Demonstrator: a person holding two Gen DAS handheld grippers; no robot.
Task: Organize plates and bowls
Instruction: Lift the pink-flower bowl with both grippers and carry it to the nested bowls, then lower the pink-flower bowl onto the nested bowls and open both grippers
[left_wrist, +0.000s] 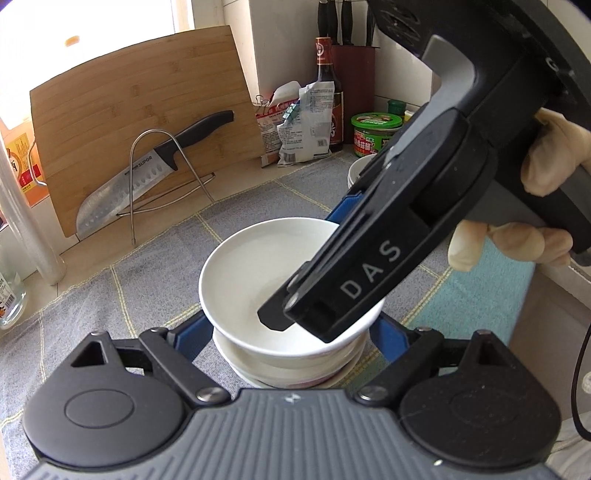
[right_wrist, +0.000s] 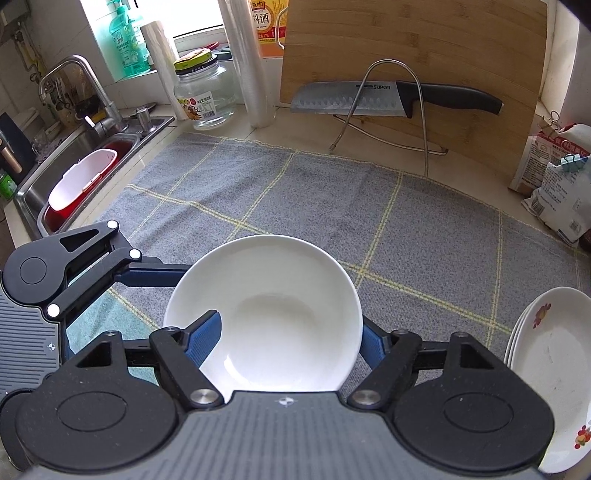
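From the left wrist, the left gripper (left_wrist: 291, 332) is spread wide around a stack of bowls (left_wrist: 295, 365) on the gray cloth (left_wrist: 147, 280). The right gripper (left_wrist: 314, 295) pinches the rim of the top white bowl (left_wrist: 251, 273) (one finger inside).

From the right wrist, flowered plates (right_wrist: 554, 369) lie just beside that bowl, near the knife (right_wrist: 369, 98)

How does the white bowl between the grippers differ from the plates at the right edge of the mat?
The white bowl is deep and plain; the plates are shallow with flower prints. The bowl tops a stack of bowls; the plates lie apart, untouched. Both are white.
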